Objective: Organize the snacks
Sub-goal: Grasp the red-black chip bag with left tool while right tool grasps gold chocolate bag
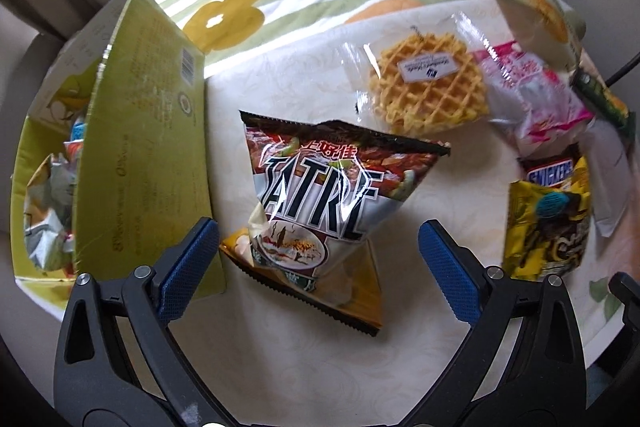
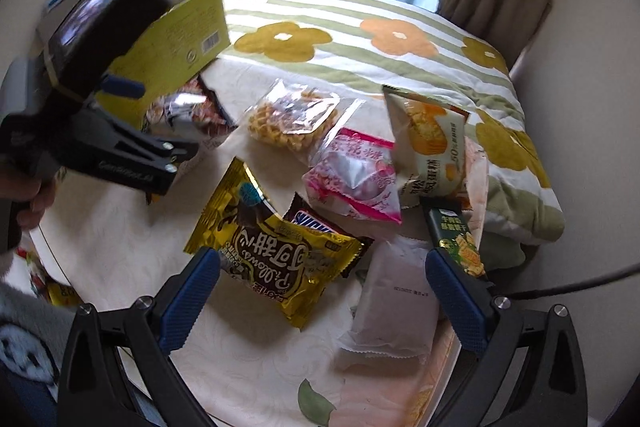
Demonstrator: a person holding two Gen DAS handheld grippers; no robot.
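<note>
My left gripper (image 1: 318,247) is open, its blue pads either side of the lower end of a red-and-white chip bag (image 1: 320,187) that lies over a yellow packet (image 1: 352,291). A yellow-green carton (image 1: 140,147) with several snacks inside stands at the left. My right gripper (image 2: 322,275) is open above a gold chocolate-pie packet (image 2: 276,251), a Snickers bar (image 2: 316,223) and a white packet (image 2: 396,303). A bagged waffle (image 1: 432,83) (image 2: 292,119), a pink packet (image 2: 356,175) and a cream egg-cake bag (image 2: 432,143) lie beyond. The left gripper also shows in the right wrist view (image 2: 168,155).
The snacks lie on a cream bedsheet (image 1: 304,355). A flower-and-stripe quilt (image 2: 360,43) is heaped behind them. A dark green snack box (image 2: 456,239) leans at the right edge. Curtains and a window are at the back.
</note>
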